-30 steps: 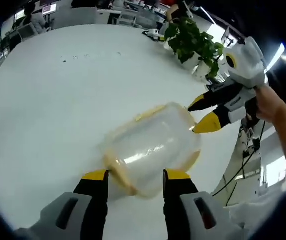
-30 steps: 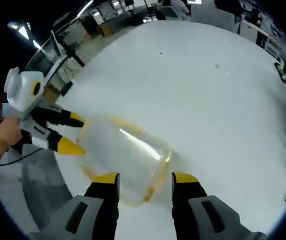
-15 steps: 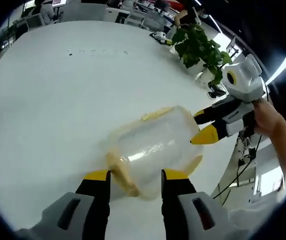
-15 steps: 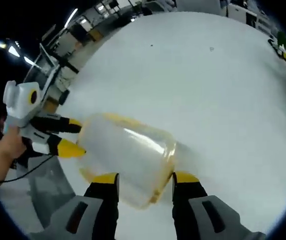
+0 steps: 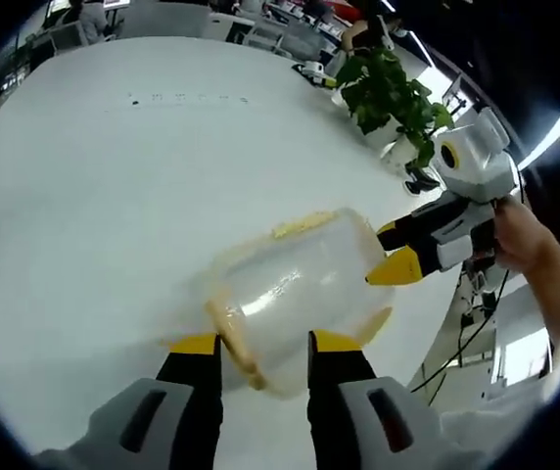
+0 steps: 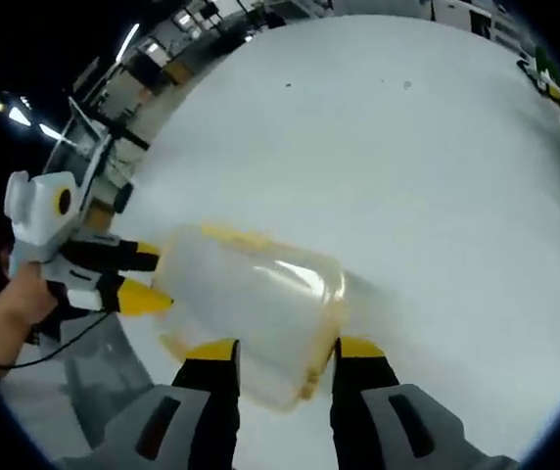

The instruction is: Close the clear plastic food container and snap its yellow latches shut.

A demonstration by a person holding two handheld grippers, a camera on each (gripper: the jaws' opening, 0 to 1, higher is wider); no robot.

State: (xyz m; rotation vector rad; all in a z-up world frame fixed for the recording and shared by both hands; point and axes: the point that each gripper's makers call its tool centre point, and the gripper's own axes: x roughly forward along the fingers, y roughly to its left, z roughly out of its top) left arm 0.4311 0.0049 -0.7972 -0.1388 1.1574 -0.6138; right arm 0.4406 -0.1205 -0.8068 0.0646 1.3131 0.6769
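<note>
A clear plastic food container [image 5: 295, 284] with yellow latches lies on the white table [image 5: 114, 176], held between both grippers end to end. My left gripper [image 5: 263, 345] is open, and its yellow-tipped jaws stand on either side of the near end, where a yellow latch [image 5: 231, 338] shows. In the left gripper view my right gripper [image 5: 394, 250] comes in from the right, its tips against the far end. In the right gripper view the container [image 6: 251, 299] fills the centre. My right gripper [image 6: 285, 350] is open around its near end, and the left gripper [image 6: 151, 278] touches the other end.
A potted green plant [image 5: 388, 93] stands at the table's far right edge. Beyond the table are office desks and chairs [image 5: 260, 24]. A person's hand [image 5: 525, 240] holds the right gripper, another hand [image 6: 11, 313] the left. White tabletop [image 6: 407, 176] stretches wide behind the container.
The left gripper's jaws have drawn slightly closer together around the container's end. The right gripper's tips have moved up against the far end. The container has barely shifted.
</note>
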